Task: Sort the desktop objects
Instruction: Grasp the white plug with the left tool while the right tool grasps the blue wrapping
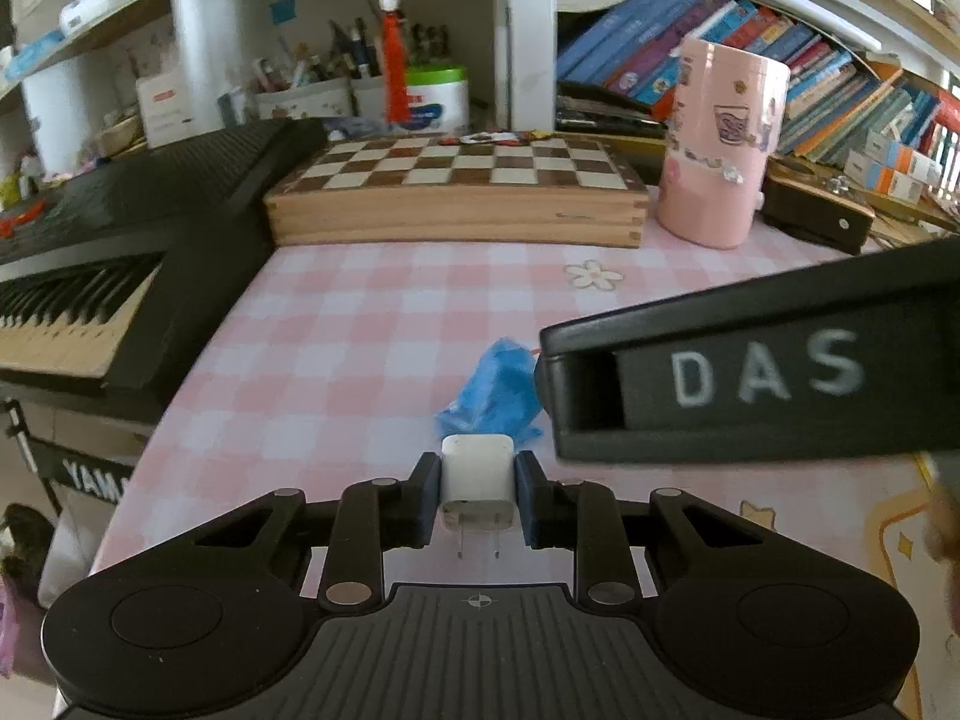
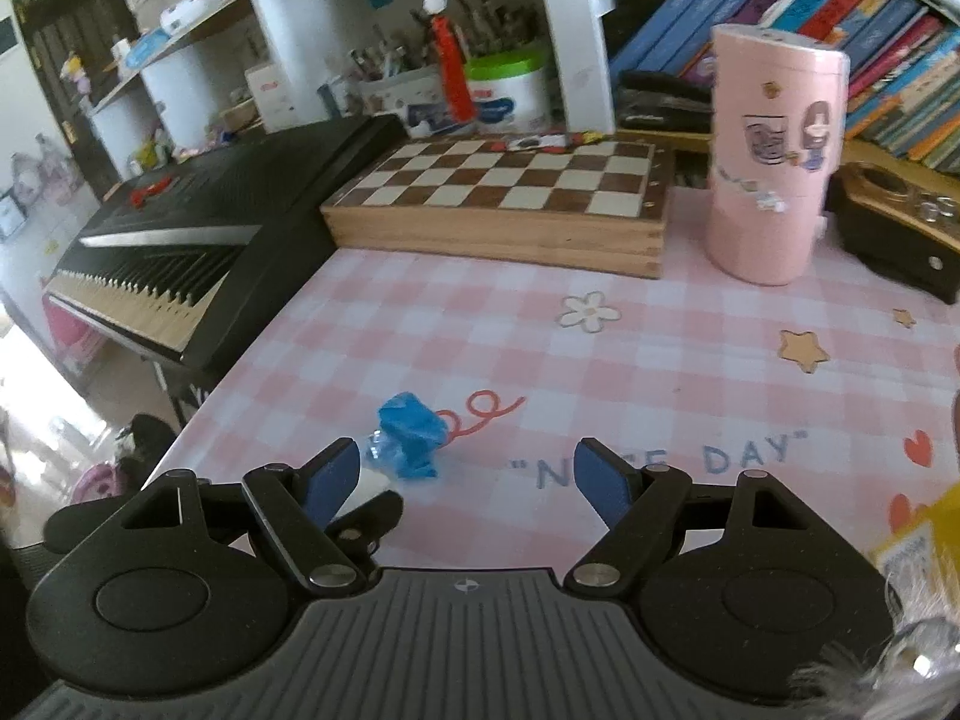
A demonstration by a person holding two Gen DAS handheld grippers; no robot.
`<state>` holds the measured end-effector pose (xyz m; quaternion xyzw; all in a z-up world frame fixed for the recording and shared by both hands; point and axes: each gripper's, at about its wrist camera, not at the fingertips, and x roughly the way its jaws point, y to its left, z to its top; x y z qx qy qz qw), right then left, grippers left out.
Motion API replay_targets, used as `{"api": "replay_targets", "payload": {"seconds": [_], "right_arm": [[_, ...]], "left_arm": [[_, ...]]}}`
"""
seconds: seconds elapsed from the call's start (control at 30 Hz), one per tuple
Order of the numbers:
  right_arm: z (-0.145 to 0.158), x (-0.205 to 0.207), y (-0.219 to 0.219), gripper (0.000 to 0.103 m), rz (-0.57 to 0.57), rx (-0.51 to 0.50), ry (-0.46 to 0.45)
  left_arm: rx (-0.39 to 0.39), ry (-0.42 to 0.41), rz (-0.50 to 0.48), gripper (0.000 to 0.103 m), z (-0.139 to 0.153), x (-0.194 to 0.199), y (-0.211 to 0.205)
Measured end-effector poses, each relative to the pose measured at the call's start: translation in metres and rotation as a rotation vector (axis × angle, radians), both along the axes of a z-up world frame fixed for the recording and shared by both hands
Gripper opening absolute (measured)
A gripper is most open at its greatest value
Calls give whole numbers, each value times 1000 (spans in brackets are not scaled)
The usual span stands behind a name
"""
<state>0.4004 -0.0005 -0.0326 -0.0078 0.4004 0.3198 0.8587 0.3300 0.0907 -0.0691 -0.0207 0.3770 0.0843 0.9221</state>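
Observation:
My left gripper (image 1: pixel 478 495) is shut on a white plug-in charger (image 1: pixel 477 483), prongs pointing back toward the camera, held above the pink checked desk mat (image 1: pixel 360 324). A crumpled blue wrapper (image 1: pixel 495 393) lies on the mat just beyond it; it also shows in the right wrist view (image 2: pixel 411 429). My right gripper (image 2: pixel 468 483) is open and empty, low over the mat, with the wrapper just past its left finger (image 2: pixel 330 480). The right gripper's body (image 1: pixel 762 384) crosses the right of the left wrist view.
A wooden chessboard box (image 2: pixel 510 204) and a tall pink cup (image 2: pixel 774 156) stand at the back. A black keyboard (image 2: pixel 180 252) borders the left. A dark wooden box (image 2: pixel 900 228) is at back right. A yellow pack (image 2: pixel 924 540) sits at the right edge. Bookshelves stand behind.

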Motion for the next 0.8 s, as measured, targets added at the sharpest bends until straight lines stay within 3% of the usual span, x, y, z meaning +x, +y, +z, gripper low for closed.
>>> {"api": "replay_targets", "payload": {"seconds": [0.1,0.4,0.47,0.53,0.8], "right_arm": [[-4,3,8,77,27,8,7],[-26,19,41,57,59,-27,19],[-30,20,45,49,62,-32,21],[-33,22,46,30,63,-32,35],[-18,14,31,27,42,-3,-3]], "left_arm": [[-27,8,38,25,5,-14,12],[-93,-6,191,25,15,-48,45],[-103,-7,200,25,17,-53,48],[-107,-6,199,25,19,-56,48],[-110,-47,175,25,32,-65,45]]}}
